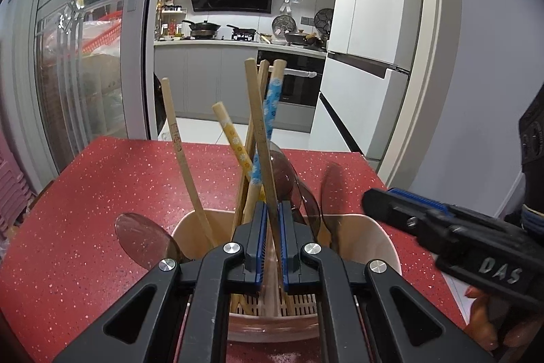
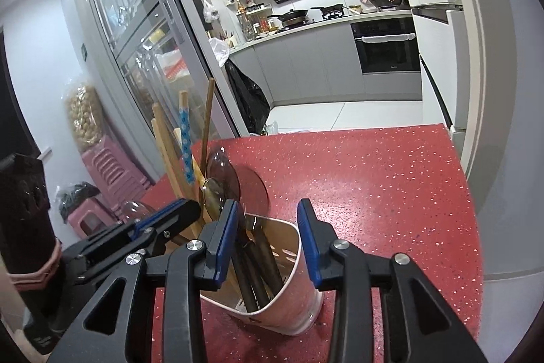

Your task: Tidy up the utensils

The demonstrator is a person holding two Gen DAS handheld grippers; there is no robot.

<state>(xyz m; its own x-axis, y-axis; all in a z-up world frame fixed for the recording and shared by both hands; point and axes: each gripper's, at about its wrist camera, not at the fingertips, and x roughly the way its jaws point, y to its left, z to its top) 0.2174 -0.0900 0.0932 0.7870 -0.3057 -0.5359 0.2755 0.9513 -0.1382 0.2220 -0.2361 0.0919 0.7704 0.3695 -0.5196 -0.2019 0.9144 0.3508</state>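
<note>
A pale pink utensil holder (image 1: 380, 237) stands on the red speckled table (image 1: 102, 193). It holds several chopsticks and translucent brown spoons (image 1: 142, 237). My left gripper (image 1: 271, 216) is shut on a plain wooden chopstick (image 1: 258, 125) that stands upright in the holder. My right gripper (image 2: 267, 220) is open, its jaws either side of the holder's right rim (image 2: 295, 264), over the spoon handles (image 2: 258, 261). The right gripper also shows in the left wrist view (image 1: 408, 216). The left gripper also shows in the right wrist view (image 2: 163, 220), among the chopsticks (image 2: 185, 142).
Beyond the table's far edge is a kitchen with a fridge (image 1: 370, 22) on the right and a glass sliding door (image 1: 85, 56) on the left. Pink stools (image 2: 105, 172) stand left of the table.
</note>
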